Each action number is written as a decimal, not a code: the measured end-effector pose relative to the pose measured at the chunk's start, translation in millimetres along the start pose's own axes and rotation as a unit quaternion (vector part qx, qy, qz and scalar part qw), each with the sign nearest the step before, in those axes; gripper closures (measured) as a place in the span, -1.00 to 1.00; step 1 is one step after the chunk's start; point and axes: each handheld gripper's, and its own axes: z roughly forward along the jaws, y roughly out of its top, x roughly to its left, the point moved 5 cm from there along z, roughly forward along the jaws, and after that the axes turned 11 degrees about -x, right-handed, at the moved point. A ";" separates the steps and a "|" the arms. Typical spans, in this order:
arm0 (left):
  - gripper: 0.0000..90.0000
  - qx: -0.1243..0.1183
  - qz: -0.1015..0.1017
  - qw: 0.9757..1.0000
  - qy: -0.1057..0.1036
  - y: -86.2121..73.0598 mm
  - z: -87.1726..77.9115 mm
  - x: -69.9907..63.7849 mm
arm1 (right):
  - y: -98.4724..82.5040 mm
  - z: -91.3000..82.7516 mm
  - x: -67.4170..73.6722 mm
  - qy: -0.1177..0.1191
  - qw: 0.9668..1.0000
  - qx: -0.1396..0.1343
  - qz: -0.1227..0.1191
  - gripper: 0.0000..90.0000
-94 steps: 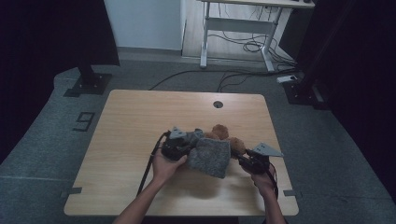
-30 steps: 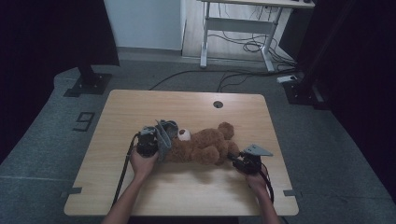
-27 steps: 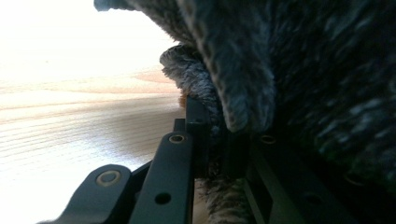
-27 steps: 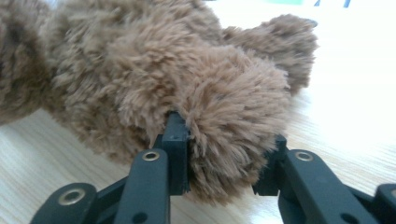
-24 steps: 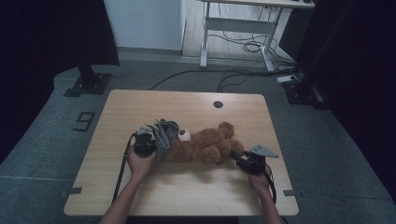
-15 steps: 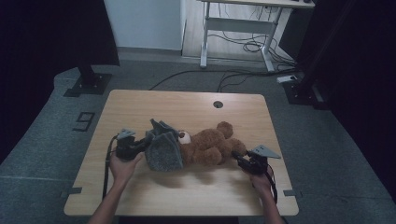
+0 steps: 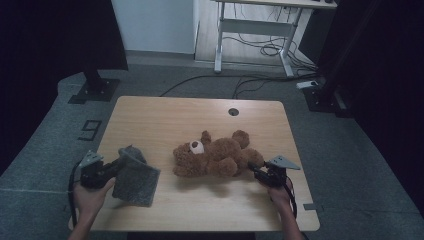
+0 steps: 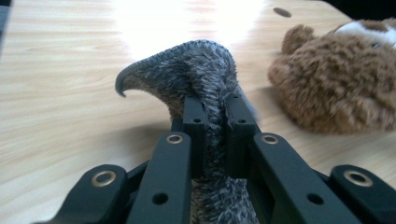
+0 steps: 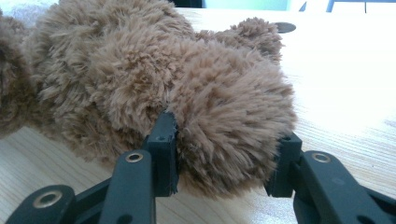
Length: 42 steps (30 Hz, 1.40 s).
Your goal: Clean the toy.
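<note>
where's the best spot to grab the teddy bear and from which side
Take the teddy bear by the foot at the end nearest the right gripper, coming in level from the table's right side. It lies stretched out across the table, head toward the grey cloth, so that round, narrow paw sticks out free. The jaws, just opening, already straddle it.

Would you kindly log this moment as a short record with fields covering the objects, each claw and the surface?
surface: wooden table
grey cloth: fuzzy grey cloth, near the table's front-left edge, apart from the bear
teddy bear: brown teddy bear lying on its side mid-table
left claw: left claw shut on a fold of the cloth
right claw: right claw around the bear's foot, jaws just been opening, pads at the fur on both sides; firm grip unclear
</note>
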 end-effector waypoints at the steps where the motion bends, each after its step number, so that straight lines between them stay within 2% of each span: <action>1: 0.80 0.001 0.001 1.000 0.000 -1.8 -3.9 1.5 | -0.1 -0.1 -0.1 0.000 1.000 0.001 -0.001 0.23; 5: 0.78 0.016 0.008 1.000 0.002 -14.1 -11.9 2.9 | -0.6 0.0 0.0 0.000 1.000 0.004 0.000 0.20; 6: 0.77 0.028 0.011 1.000 0.002 -20.5 -10.8 2.2 | -0.8 0.0 0.0 -0.001 1.000 0.004 0.000 0.19; 7: 0.76 0.048 0.014 0.999 0.000 -29.7 -7.2 1.6 | -0.9 -0.1 0.0 -0.001 1.000 0.006 0.000 0.19; 9: 0.73 0.069 0.015 0.998 -0.002 -40.5 -1.1 1.4 | -1.1 0.1 0.0 0.000 1.000 0.006 0.001 0.18; 12: 0.66 0.080 0.008 0.997 -0.008 -46.2 7.3 0.7 | -1.4 0.1 0.1 0.001 1.000 0.006 0.000 0.18; 13: 0.63 0.081 0.011 0.997 -0.009 -45.9 10.1 0.0 | -1.4 -0.3 0.0 0.001 1.000 0.008 0.000 0.18; 16: 0.42 0.085 0.018 0.996 -0.020 -42.8 18.8 -4.2 | -1.3 -0.5 -0.2 0.001 1.000 0.006 0.001 0.16; 18: 0.12 0.087 0.027 0.995 -0.028 -38.8 21.6 -8.2 | -0.7 -1.3 -1.0 -0.001 1.000 0.003 0.002 0.08; 20: -0.20 0.078 0.043 0.996 -0.033 -32.8 20.8 -11.7 | 0.4 -3.2 -1.7 -0.004 1.000 -0.001 0.005 -0.04; 22: -0.37 0.054 0.054 0.997 -0.030 -24.0 16.3 -13.6 | 2.0 -5.5 -2.7 -0.012 1.000 -0.007 0.006 -0.16; 25: -0.46 0.018 0.063 0.997 -0.032 -9.8 7.7 -15.6 | 5.7 -11.0 -4.4 -0.018 1.000 -0.018 0.009 -0.28; 30: -0.50 -0.014 0.073 0.996 -0.047 8.8 -4.4 -24.3 | 10.5 -24.9 -4.9 -0.018 0.999 -0.028 0.003 -0.36; 34: -0.46 -0.011 0.085 0.993 -0.076 11.5 -4.2 -50.0 | 15.4 -37.1 -1.5 -0.008 0.999 -0.034 0.000 -0.40; 37: -0.43 -0.012 0.092 0.991 -0.096 10.0 0.9 -70.2 | 16.2 -45.0 5.2 0.001 0.999 -0.032 -0.013 -0.41; 42: -0.36 -0.004 0.096 0.988 -0.118 -0.5 13.9 -96.8 | 17.9 -56.6 19.0 0.020 0.999 -0.038 -0.022 -0.41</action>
